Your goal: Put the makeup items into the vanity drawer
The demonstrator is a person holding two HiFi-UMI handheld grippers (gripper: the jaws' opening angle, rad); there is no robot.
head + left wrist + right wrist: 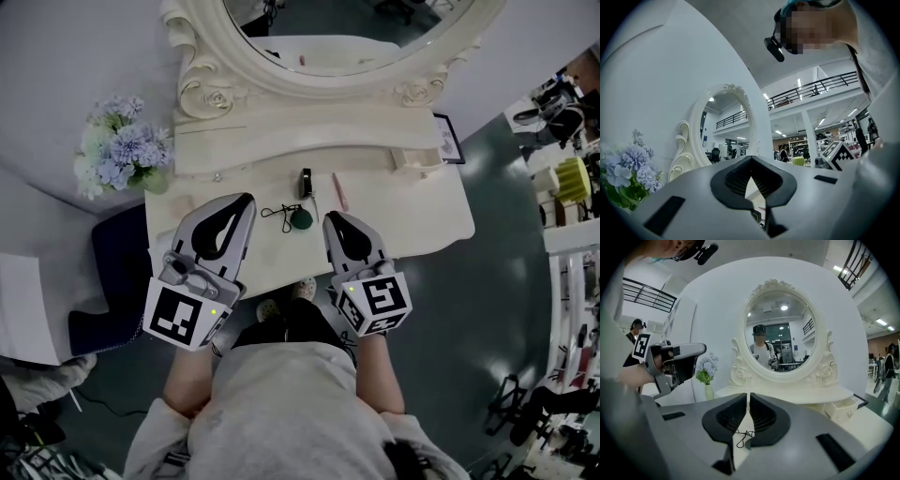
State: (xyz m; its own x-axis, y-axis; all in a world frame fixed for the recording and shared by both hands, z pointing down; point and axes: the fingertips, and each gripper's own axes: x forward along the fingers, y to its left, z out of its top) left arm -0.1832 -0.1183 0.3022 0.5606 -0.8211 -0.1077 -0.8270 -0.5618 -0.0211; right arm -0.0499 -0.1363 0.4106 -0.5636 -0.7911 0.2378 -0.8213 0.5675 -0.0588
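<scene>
Three makeup items are lying on the desk (pixel 412 220) just ahead of you, a black case (pixel 306 183), a pink stick (pixel 339 190) and a green round piece (pixel 300 219) on a black cord, while you are holding the left gripper (pixel 246 199) with fingers together and the right gripper (pixel 330 217) with fingers nearly touching, both empty, and the drawer (pixel 841 409) is standing ajar.

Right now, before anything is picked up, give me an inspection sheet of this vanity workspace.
Surface: cream vanity top.
Job's things: black tube, pink stick and green round item with a black cord lie on top; small drawer pulled partly out.
Clutter: flower vase, framed card.
Grippers: left gripper and right gripper shut, empty, above the front of the top.
Cables: nothing seen beyond that cord.
Surroundings: oval mirror, blue stool.
</scene>
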